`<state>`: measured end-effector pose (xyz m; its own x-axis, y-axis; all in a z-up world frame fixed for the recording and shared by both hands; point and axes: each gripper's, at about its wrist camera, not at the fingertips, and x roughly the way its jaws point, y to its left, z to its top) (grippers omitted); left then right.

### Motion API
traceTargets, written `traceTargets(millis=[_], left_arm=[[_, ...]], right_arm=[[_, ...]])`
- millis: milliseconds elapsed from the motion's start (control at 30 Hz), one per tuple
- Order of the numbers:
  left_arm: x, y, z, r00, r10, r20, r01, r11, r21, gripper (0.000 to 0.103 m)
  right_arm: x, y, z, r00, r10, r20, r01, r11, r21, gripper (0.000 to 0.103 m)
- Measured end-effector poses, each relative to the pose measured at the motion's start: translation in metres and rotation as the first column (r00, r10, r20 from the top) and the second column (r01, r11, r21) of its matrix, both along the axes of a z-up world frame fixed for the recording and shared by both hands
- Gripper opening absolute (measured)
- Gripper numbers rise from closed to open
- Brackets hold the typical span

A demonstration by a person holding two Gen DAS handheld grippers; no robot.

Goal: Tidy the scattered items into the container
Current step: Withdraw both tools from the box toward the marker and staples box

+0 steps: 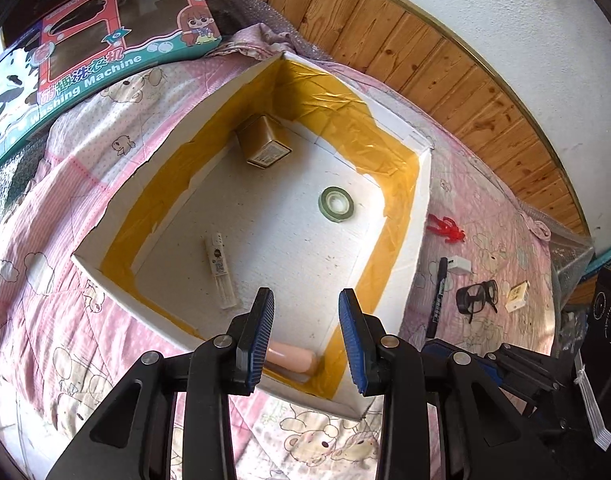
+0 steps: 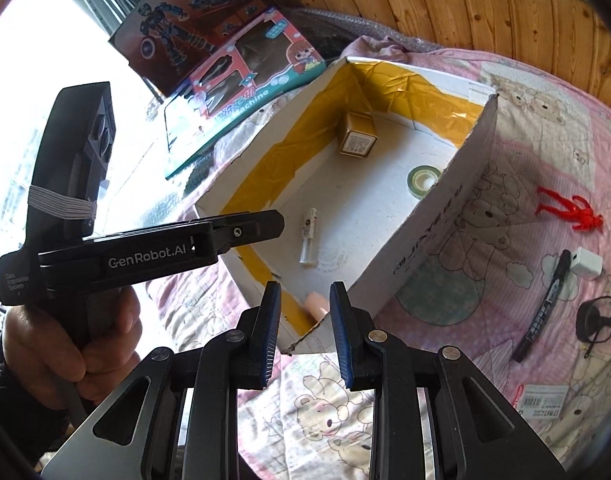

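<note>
Jaws of left gripper (image 1: 306,330) spread, empty, above near wall of white box (image 1: 209,96). Right gripper (image 2: 305,330) likewise spread, holding nothing, by box's near corner. Inside box: gold carton (image 1: 261,142) far, tape roll (image 1: 336,204) right, slim tube (image 1: 221,270) left, pink cylinder (image 1: 291,358) near. On pink quilt (image 1: 57,168) right of box: red figure (image 1: 445,229), marker (image 1: 437,298), white charger (image 1: 459,266), glasses (image 1: 477,298).
</note>
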<state>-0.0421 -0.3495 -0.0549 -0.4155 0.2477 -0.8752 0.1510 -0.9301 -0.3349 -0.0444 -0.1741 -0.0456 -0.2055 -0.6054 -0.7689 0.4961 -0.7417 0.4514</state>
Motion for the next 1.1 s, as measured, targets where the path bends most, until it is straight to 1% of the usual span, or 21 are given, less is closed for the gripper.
traceTargets(millis=[233,567,700,967,1100], left_arm=[[0.008,0.030,0.015,0.997,-0.068,-0.028,0.067,0.998,-0.015,0.035],[0.021,0.061,0.022,0.991,-0.128,-0.045,0.127,0.992,-0.014,0.035],[0.022,0.073,0.025,0.986,-0.158,-0.054,0.157,0.987,-0.022,0.035],[0.021,0.089,0.031,0.977,-0.199,-0.073,0.194,0.978,-0.078,0.035],[0.021,0.093,0.030,0.975,-0.211,-0.071,0.205,0.975,-0.086,0.035]], right_arm=[[0.013,0.027,0.003,0.999,-0.052,0.001,0.052,0.998,-0.031,0.027],[0.030,0.069,0.003,0.990,-0.141,0.015,0.141,0.988,-0.055,0.027],[0.033,0.085,0.001,0.983,-0.182,0.025,0.184,0.981,-0.056,0.027],[0.038,0.117,-0.012,0.962,-0.266,0.057,0.269,0.962,-0.054,0.028],[0.042,0.131,-0.019,0.951,-0.299,0.074,0.303,0.952,-0.051,0.028]])
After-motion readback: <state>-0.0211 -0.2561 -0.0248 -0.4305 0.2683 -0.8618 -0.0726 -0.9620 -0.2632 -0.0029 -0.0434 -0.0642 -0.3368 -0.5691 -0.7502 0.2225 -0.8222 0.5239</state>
